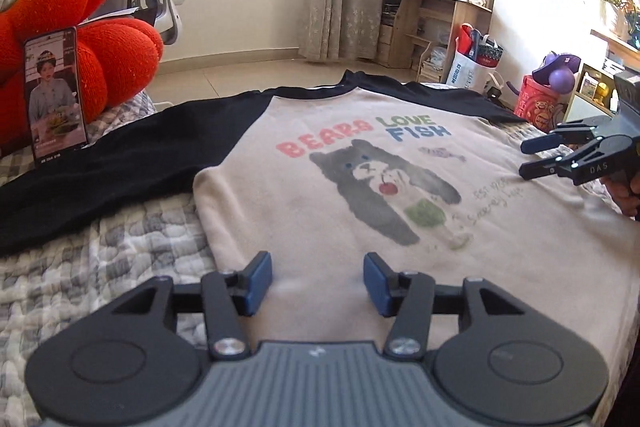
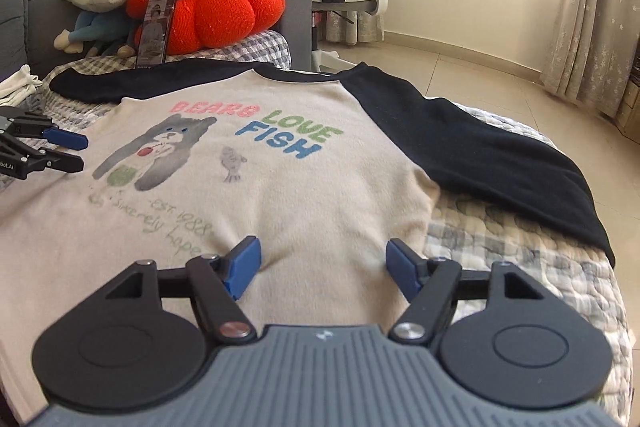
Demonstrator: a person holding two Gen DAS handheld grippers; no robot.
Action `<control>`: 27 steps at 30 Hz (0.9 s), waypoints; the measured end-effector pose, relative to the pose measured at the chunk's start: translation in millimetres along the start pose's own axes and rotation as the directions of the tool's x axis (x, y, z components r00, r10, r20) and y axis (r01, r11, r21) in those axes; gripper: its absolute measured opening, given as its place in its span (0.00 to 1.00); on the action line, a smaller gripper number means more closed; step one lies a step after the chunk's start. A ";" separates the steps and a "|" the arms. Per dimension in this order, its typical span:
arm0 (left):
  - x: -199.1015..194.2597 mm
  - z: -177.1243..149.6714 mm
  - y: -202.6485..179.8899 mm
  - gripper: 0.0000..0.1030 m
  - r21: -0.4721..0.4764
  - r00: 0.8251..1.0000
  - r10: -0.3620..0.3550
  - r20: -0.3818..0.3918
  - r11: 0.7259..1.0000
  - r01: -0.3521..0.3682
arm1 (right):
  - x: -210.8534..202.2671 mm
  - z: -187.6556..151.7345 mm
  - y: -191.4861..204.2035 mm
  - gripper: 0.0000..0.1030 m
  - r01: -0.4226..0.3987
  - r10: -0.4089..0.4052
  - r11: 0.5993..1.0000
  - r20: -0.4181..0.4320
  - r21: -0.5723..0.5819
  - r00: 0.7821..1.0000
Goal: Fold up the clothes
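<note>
Shirt (image 1: pixel 360 187), cream body with black sleeves and a bear print, lies flat and face up on a quilted bed (image 1: pixel 100 267). Left gripper (image 1: pixel 318 281) hovers over the shirt's lower body, jaws spread, nothing between them. Right gripper (image 2: pixel 322 267) likewise over the hem near the sleeve on its right, jaws spread and empty. Beyond the left gripper, to its left, a phone (image 1: pixel 56 95) leans upright against a red cushion (image 1: pixel 100 39), just beside a sleeve.

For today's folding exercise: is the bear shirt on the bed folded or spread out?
Spread out. The shirt lies flat, print up, with both dark sleeves extended sideways over the quilt; nothing is doubled over.
</note>
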State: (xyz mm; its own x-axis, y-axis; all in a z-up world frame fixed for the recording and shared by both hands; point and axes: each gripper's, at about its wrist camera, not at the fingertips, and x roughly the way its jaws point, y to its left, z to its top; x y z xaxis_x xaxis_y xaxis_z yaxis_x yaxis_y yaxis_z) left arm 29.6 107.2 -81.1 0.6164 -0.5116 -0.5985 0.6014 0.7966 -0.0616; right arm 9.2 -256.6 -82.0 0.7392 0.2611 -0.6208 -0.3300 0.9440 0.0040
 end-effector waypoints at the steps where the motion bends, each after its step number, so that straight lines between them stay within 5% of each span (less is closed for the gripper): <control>1: -6.0 -4.8 -2.5 0.52 0.008 1.000 0.002 -0.002 1.000 -0.002 | -6.2 -5.9 0.7 0.71 -0.003 0.003 1.000 -0.005 -0.004 1.000; 9: -52.7 -42.6 -18.0 0.53 0.032 1.000 -0.018 0.014 0.999 0.018 | -42.6 -36.5 -3.0 0.72 0.012 -0.012 1.000 -0.027 0.009 1.000; 12: -62.0 -44.9 -24.8 0.63 0.073 1.000 0.007 -0.021 0.997 -0.005 | -49.7 -38.6 -6.2 0.72 0.019 -0.019 1.000 -0.046 0.011 0.999; 16: -74.1 -44.4 -24.5 0.64 0.095 0.998 0.027 -0.054 0.995 -0.021 | -57.1 -41.0 -9.7 0.73 0.035 -0.035 0.999 -0.058 0.005 0.998; 22: -68.0 -17.3 -25.7 0.69 0.058 0.991 0.094 -0.091 0.994 -0.089 | -56.7 -28.7 -19.2 0.73 0.077 -0.074 0.996 -0.075 0.033 0.994; 27: -48.7 14.3 -35.2 0.75 -0.001 0.995 0.065 -0.082 0.998 -0.065 | -51.3 -9.7 -31.1 0.73 0.070 -0.064 0.991 -0.057 0.117 0.996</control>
State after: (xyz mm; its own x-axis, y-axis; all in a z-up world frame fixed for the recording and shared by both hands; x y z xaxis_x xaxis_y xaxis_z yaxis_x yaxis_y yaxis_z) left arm -14.3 99.5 -38.3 0.6106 -0.4308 -0.6645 0.5592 0.8287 -0.0235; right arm -24.1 -301.3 -57.9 0.7239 0.1881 -0.6637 -0.2060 0.9772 0.0522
